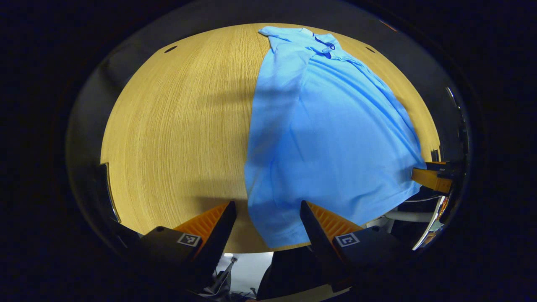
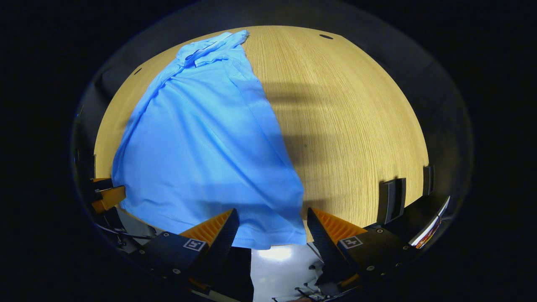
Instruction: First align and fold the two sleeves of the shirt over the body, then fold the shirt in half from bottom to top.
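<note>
Spread wide and holding nothing, left gripper [image 1: 268, 228] poised at the shirt's [image 1: 331, 138] near-left hem corner, which hangs just past the table [image 1: 176, 126] edge between the fingers. Same on the other side: right gripper [image 2: 270, 230] parted and empty, straddling the near-right hem corner. Also seen low at the shirt's far side in each view: the other gripper. Beyond the hem, body lying flat and long on the table, sides already narrowed, so sleeves judged folded in, though not clearly told from these views. Farthest off, collar [image 1: 325, 44] at the shirt's top end. Step in hand, by judgement: the bottom-to-top fold. To do it well: slide each lower finger under the overhanging hem, close on both layers right at the corners, not inboard of them. Check both pinches are equally deep before lifting. Lift only enough to clear the body, then carry both corners toward the collar at matched pace and matched spacing, keeping the hem taut between them to avoid a sag or skewed crease. Lay hem down level with the shoulders, then release together. Risk: folded sleeves dragging out if lifted too steeply.
</note>
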The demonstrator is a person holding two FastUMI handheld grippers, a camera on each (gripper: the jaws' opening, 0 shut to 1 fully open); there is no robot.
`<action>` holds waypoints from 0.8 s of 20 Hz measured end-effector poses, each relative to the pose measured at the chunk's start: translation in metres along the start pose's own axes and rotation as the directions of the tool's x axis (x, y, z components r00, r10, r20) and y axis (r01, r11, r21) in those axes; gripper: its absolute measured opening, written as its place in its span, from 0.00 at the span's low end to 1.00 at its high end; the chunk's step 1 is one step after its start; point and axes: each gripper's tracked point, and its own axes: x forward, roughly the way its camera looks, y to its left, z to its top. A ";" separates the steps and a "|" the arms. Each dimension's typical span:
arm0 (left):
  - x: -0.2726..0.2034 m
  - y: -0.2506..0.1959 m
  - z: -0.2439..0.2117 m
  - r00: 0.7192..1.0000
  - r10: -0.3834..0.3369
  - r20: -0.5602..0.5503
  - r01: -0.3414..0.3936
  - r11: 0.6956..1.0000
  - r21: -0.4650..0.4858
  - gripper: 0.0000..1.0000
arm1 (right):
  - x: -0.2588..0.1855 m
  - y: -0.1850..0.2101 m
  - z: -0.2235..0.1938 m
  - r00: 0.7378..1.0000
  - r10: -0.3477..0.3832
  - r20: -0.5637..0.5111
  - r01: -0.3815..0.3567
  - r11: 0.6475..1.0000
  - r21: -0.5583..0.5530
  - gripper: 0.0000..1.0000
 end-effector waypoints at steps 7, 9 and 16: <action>-0.002 -0.005 -0.003 1.000 0.017 -0.002 -0.017 0.999 -0.029 0.93 | 0.002 0.009 -0.003 1.000 0.012 -0.011 -0.012 1.000 0.023 0.94; 0.000 -0.007 -0.005 1.000 0.016 -0.011 -0.017 0.997 -0.078 0.63 | 0.003 0.013 -0.006 1.000 0.017 -0.019 -0.016 1.000 0.022 0.82; -0.001 -0.017 -0.009 0.999 -0.048 0.010 0.049 0.994 -0.101 0.04 | 0.000 0.033 -0.009 0.998 0.048 -0.030 -0.047 0.998 0.036 0.02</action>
